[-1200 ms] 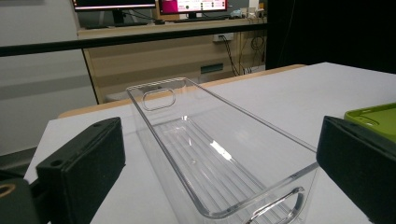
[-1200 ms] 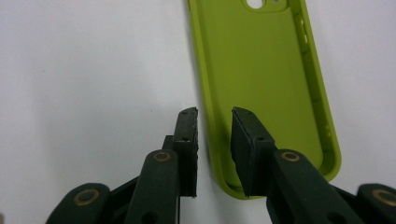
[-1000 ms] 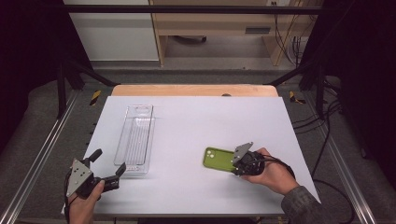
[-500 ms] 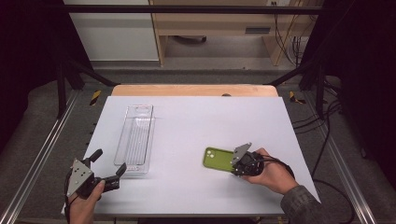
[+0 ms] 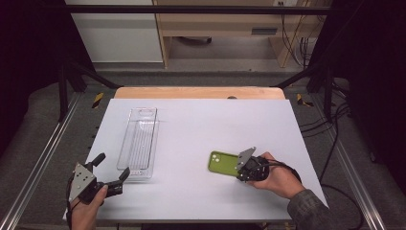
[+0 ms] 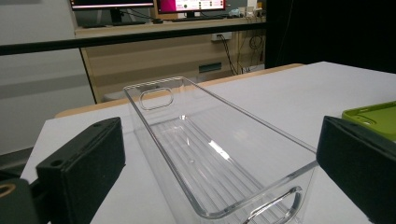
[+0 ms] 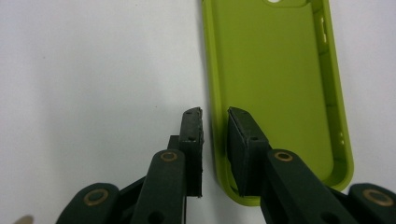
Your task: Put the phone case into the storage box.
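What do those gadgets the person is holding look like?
Each handheld gripper, left and right, is black with two flat rectangular jaws, brass-coloured rivets at the joints, and a grey three-cornered plate on top. A dark cable trails from the right one; that arm wears a grey-green sleeve.

High view: fixed above the person's side, facing forward and down, far enough to take in the whole white table (image 5: 201, 124) and the floor beyond. Left gripper view: low, near the table surface, looking along the clear bin (image 6: 205, 154) toward the far desk; very near the bin's close end. Right gripper view: looks steeply down, close on the green phone case (image 7: 275, 84). Bin (image 5: 140, 141) and case (image 5: 223, 163) both appear in high view; the case edge (image 6: 371, 116) also shows in left gripper view.
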